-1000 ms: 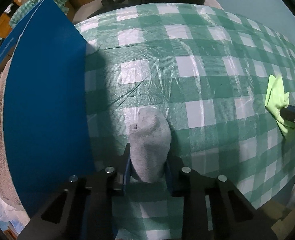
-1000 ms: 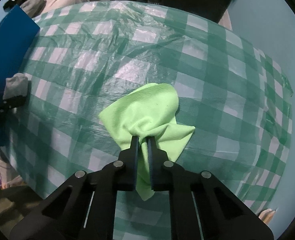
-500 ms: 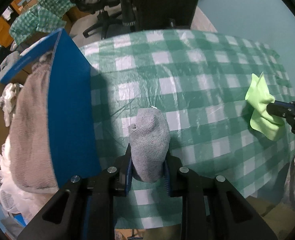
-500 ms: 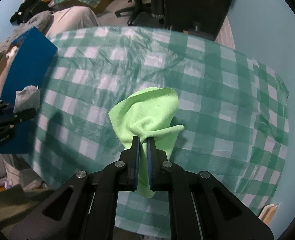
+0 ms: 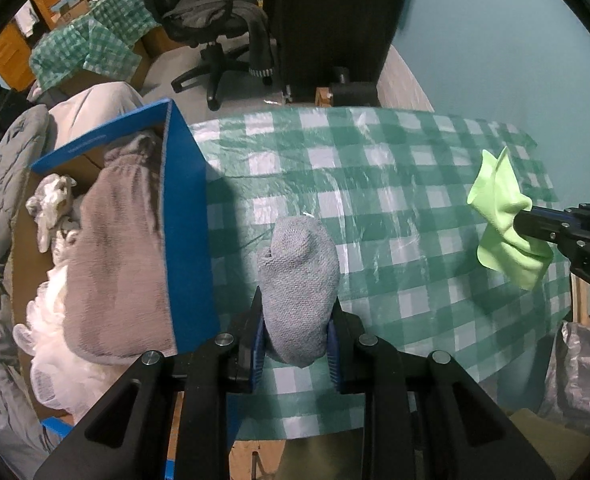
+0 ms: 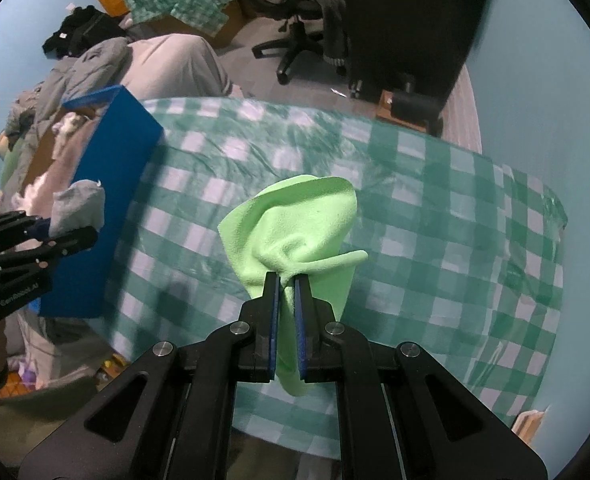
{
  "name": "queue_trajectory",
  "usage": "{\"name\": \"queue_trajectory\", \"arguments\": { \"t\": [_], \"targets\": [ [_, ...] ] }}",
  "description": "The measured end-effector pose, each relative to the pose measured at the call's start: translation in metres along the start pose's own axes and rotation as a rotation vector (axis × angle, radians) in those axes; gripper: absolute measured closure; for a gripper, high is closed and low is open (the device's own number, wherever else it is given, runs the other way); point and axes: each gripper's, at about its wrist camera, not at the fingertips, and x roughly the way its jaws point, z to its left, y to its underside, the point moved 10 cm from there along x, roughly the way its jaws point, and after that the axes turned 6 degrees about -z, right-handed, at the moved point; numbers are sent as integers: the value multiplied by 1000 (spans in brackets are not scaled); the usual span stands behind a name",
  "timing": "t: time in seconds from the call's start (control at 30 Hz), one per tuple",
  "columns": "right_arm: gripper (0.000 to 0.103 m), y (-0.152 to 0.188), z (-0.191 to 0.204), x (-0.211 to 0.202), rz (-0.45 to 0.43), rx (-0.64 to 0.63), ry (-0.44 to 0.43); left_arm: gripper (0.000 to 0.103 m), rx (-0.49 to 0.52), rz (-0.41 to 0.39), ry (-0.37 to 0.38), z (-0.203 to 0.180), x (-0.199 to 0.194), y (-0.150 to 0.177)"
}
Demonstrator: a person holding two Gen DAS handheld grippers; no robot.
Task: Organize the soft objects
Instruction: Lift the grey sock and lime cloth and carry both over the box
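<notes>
My left gripper (image 5: 296,320) is shut on a grey sock (image 5: 299,276) and holds it in the air above the checked table, just right of a blue box (image 5: 185,232). My right gripper (image 6: 284,280) is shut on a lime green cloth (image 6: 295,228), also lifted above the table. The cloth (image 5: 503,216) and right gripper show at the right of the left wrist view. The sock (image 6: 79,206) and left gripper (image 6: 61,234) show at the left of the right wrist view, beside the box (image 6: 111,184).
The blue box holds a brown towel (image 5: 115,256) and white fluffy items (image 5: 51,336). The table has a green-and-white checked plastic cover (image 5: 395,208). An office chair (image 5: 215,28), a dark cabinet (image 5: 331,20) and piled clothes (image 6: 95,60) stand beyond the table.
Both grippers have risen well above the table with the sock and the cloth still held. The inside of the blue box has come into view.
</notes>
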Motion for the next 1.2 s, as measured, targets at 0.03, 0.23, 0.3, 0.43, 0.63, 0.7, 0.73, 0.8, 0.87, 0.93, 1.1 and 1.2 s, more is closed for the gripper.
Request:
{"name": "queue_trajectory", "arguments": {
  "t": [0.03,0.23,0.3,0.43,0.63,0.7,0.73,0.8,0.87,0.93,1.1,1.2],
  "targets": [
    [97,-2,3,-1,-4,-4,-3,78,-4,-6,-1,2,-5,-2],
    [97,-17,24,-16,-30,-40,-32,78,-18,-40,-4,9,-23,-7],
    [97,-23,34,-20,-41,-56,-44,78,-30,-44,-9,14,-27,-8],
    [97,-34,49,-27,-51,-80,-65,78,-45,-65,-20,22,-40,-10],
    [97,-49,76,-28,-63,-129,-97,78,-76,-91,-37,40,-54,-10],
    [97,-55,86,-27,-65,-150,-110,78,-94,-97,-41,49,-58,-10],
    [97,-58,92,-27,-69,-160,-116,78,-100,-99,-43,52,-60,-9],
    [97,-64,103,-27,-73,-183,-129,78,-118,-109,-50,60,-65,-9],
    [97,-69,112,-26,-77,-204,-139,78,-137,-116,-57,69,-68,-9],
    [97,-75,122,-24,-82,-226,-148,78,-156,-120,-69,79,-71,-9],
    [97,-90,152,-20,-90,-275,-181,78,-210,-129,-86,108,-76,-6],
    [97,-98,170,-17,-93,-298,-201,78,-237,-131,-102,126,-77,-5]
  ]
}}
